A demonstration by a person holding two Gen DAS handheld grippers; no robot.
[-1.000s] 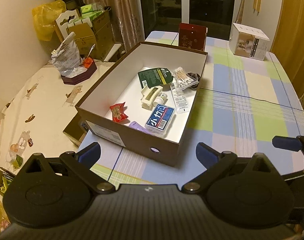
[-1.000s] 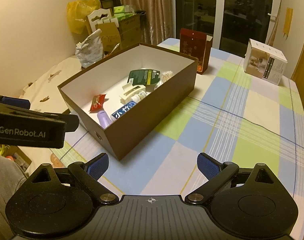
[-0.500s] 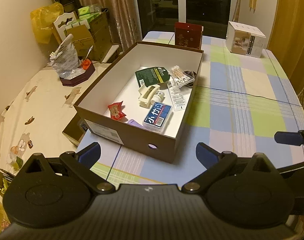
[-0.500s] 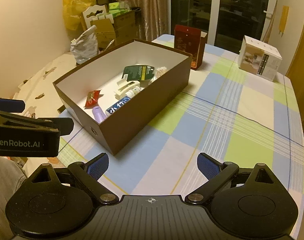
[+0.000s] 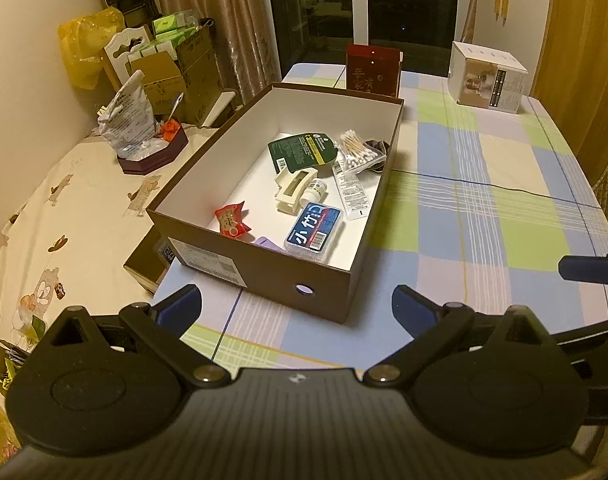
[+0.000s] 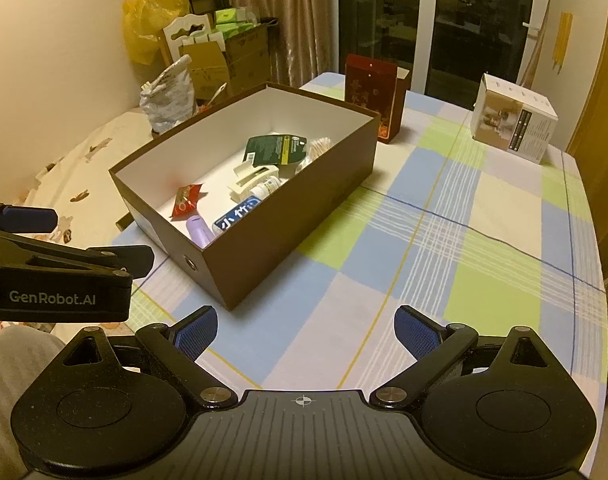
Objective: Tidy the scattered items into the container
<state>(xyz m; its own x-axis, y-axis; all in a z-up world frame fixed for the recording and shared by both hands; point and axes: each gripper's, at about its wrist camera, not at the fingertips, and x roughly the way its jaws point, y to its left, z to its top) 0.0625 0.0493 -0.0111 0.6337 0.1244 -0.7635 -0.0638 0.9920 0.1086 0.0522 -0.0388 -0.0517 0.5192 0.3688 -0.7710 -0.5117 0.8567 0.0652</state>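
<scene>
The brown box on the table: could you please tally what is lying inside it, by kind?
Inside the brown box:
Packets: 4 (red, dark green, clear flat, cotton swabs)
Blue-labelled case: 1
Cream clip: 1
Small white bottle: 1
Lilac item: 1
Dark item: 1
Total: 9

Warm yellow indoor light from overhead, dim overall with an orange cast. Glass doors [image 5: 384, 8] at the back are black, only faint reflections. Brown box [image 5: 263, 268] throws a soft shadow onto the checked surface [image 5: 504, 184] on its right side; white box interior is the brightest patch. Strong fisheye bending, dark vignette in the corners. Centre sharp, edges soft and slightly grainy.
</scene>
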